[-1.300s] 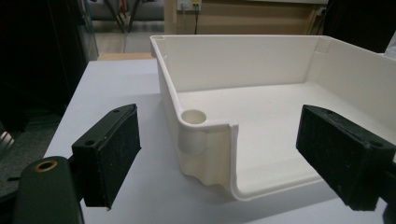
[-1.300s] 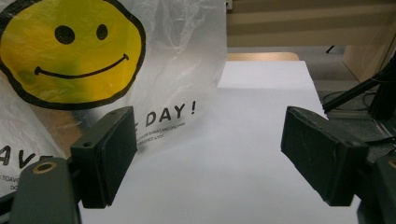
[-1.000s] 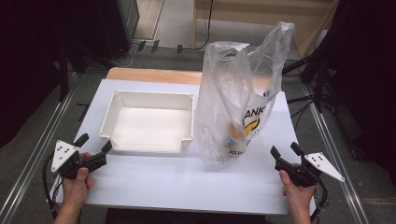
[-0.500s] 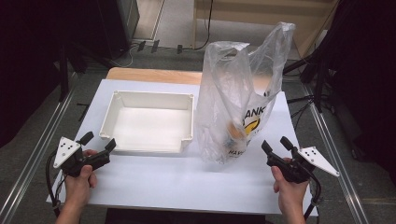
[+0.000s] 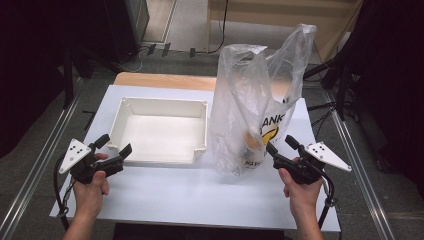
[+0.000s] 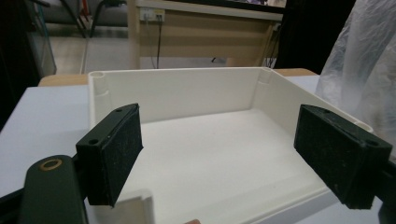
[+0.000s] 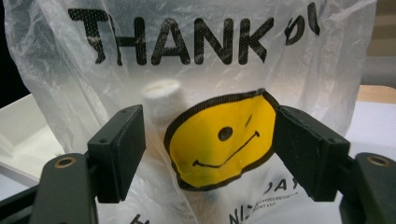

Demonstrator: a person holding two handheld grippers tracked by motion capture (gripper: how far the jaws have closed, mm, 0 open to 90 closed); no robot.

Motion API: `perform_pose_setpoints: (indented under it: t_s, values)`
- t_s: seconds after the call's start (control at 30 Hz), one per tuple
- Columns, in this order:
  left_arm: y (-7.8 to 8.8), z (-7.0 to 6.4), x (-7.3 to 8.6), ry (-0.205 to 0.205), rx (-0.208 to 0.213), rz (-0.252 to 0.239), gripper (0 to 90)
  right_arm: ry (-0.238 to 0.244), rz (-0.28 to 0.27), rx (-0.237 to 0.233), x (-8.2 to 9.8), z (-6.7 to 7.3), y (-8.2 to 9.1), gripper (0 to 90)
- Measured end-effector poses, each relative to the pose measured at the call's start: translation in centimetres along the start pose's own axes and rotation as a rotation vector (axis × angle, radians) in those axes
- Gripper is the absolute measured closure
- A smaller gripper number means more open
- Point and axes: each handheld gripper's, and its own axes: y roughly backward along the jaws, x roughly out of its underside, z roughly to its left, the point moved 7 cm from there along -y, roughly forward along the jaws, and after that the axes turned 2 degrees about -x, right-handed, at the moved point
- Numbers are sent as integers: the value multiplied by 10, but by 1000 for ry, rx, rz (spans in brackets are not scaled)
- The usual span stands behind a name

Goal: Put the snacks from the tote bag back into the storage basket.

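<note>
- The left hand-held gripper [image 5: 113,149] hung just above the near left corner of the white tray [image 5: 165,104], its jaws spread with nothing between them.
- The right hand-held gripper [image 5: 283,146] sat close beside the clear plastic bag [image 5: 250,100], its jaws parted but just lately closing a little, and the bag's smiley face [image 7: 219,140] showed past them, ungripped.
- The bag stood upright on the bench [image 5: 200,190], touching the tray's right wall.
- Some items showed dimly inside the bag.

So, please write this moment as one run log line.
left gripper: open, at white tray | right gripper: open, facing plastic bag | nothing held
</note>
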Motion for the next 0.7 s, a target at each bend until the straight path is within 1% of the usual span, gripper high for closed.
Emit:
perform_pose_setpoints:
  t_s: [0.07, 0.13, 0.17, 0.2, 0.23, 0.27, 0.3, 0.33, 0.37, 0.4, 0.43, 0.47, 0.5, 0.53, 0.57, 0.6, 0.63, 0.7]
  values:
    - [-4, -9, -2, -14, 14, 11, 152, -4, -6, -8, -3, 2, -2, 277]
    - [-9, -19, -4, -23, 28, 17, 153, 5, -12, -14, -6, 5, -3, 280]
    - [-9, -19, -4, -23, 28, 17, 153, 5, -12, -14, -6, 5, -3, 280]
    - [-11, -24, -6, -24, 35, 17, 153, 5, -17, -20, -9, 9, -4, 298]
    - [-16, -35, -11, -30, 57, 15, 152, 6, -16, -22, -10, 11, -4, 311]
    - [-16, -35, -11, -30, 57, 15, 153, 6, -16, -22, -10, 11, -4, 311]
    - [-20, -45, -16, -38, 70, 12, 153, 18, -25, -27, -12, 13, -5, 351]
    - [-20, -45, -16, -38, 70, 12, 153, 18, -25, -27, -12, 13, -5, 351]
    - [-25, -56, -20, -40, 94, 7, 153, 19, -28, -43, -12, 17, -4, 361]
    - [-27, -61, -22, -43, 101, 8, 153, 16, -27, -50, -12, 19, -4, 363]
    - [-27, -61, -22, -43, 101, 8, 154, 16, -27, -50, -12, 19, -4, 363]
    - [-30, -67, -24, -48, 108, 10, 154, 21, -26, -58, -12, 21, -4, 360]
    - [-34, -74, -26, -51, 115, 14, 156, 26, -24, -85, -10, 27, -4, 353]
    - [-37, -77, -27, -51, 122, 14, 157, 40, -19, -88, -8, 30, -5, 353]
    - [-37, -77, -27, -51, 122, 14, 158, 52, -10, -87, -6, 32, -6, 356]
    - [-41, -84, -28, -55, 136, 18, 158, 56, 0, -86, -4, 34, -8, 372]
    - [-43, -88, -29, -57, 141, 21, 158, 66, 6, -83, -2, 35, -10, 411]
    - [-46, -94, -30, -64, 154, 26, 159, 78, 11, -78, 1, 38, -13, 551]
